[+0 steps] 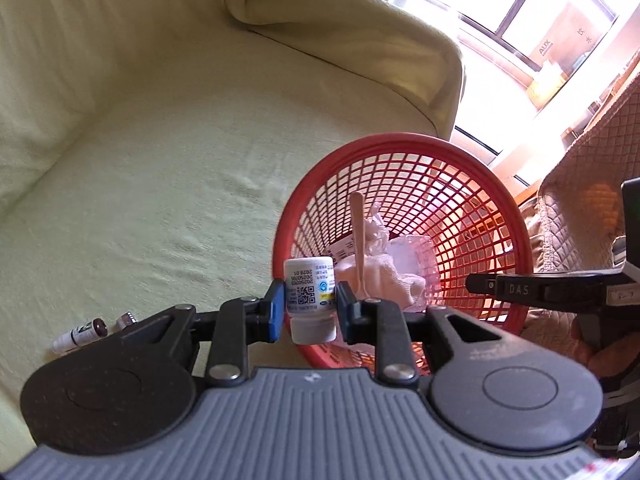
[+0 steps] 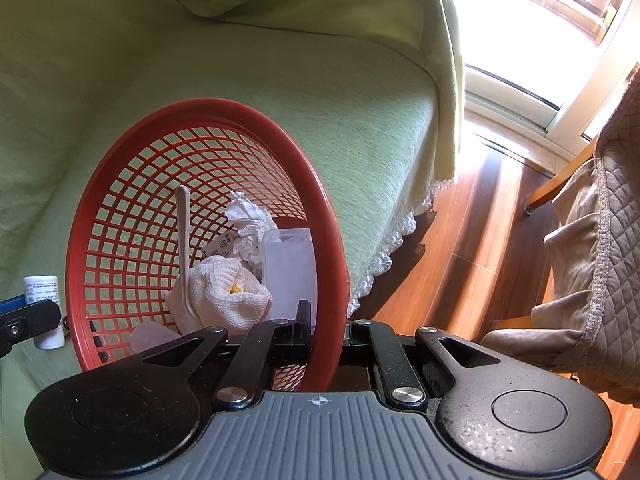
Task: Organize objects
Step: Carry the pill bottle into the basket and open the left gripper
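green sofa [image 1: 160, 180] | left tool [image 1: 310, 304] clamps white bottle [image 1: 309, 300] | right tool [image 2: 326, 336] pinches red basket [image 2: 320, 208] rim

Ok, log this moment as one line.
left claw: shut on white bottle | right claw: shut on red basket rim | basket: tilted on sofa

Basket [image 2: 328, 216]: red, open grid mesh. Bottle [image 1: 309, 296]: white, black print and QR code on label, blue mark. Left gripper [image 1: 309, 304]: black, blue pads [image 1: 276, 312]. Cloth [image 2: 224, 292] in basket: white knit, yellow spot. Stick [image 2: 184, 248]: pale beige. Sofa cover [image 1: 160, 184] ahead: pale green. Floor [image 2: 472, 240] right: reddish-brown wood.
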`<act>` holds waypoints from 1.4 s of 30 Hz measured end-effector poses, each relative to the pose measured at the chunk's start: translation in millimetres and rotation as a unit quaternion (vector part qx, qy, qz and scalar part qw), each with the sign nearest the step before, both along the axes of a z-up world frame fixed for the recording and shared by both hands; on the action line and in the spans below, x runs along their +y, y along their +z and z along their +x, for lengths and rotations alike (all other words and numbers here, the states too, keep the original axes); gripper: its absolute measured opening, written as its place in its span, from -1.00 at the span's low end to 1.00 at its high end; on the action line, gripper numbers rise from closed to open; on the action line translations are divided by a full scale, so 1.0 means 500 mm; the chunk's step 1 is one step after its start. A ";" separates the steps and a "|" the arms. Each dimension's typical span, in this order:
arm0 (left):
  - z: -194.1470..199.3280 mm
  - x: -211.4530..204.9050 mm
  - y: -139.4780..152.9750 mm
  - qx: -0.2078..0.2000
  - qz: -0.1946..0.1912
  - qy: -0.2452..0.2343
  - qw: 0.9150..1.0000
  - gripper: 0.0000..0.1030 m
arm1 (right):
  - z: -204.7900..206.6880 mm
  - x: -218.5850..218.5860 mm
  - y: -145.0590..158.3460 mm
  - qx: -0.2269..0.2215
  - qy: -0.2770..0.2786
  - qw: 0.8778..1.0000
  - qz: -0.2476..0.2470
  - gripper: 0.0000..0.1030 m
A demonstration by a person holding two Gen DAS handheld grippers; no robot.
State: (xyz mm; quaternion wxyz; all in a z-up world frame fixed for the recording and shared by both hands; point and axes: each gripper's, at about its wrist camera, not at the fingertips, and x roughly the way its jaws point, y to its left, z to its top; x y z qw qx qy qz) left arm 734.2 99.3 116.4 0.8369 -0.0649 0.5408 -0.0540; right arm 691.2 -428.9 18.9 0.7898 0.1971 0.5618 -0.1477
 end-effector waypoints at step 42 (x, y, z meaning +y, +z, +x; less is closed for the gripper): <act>0.001 0.022 0.000 -0.010 -0.001 0.007 1.000 -0.35 | -0.001 -0.009 -0.002 -0.004 -0.001 1.000 0.005 -0.89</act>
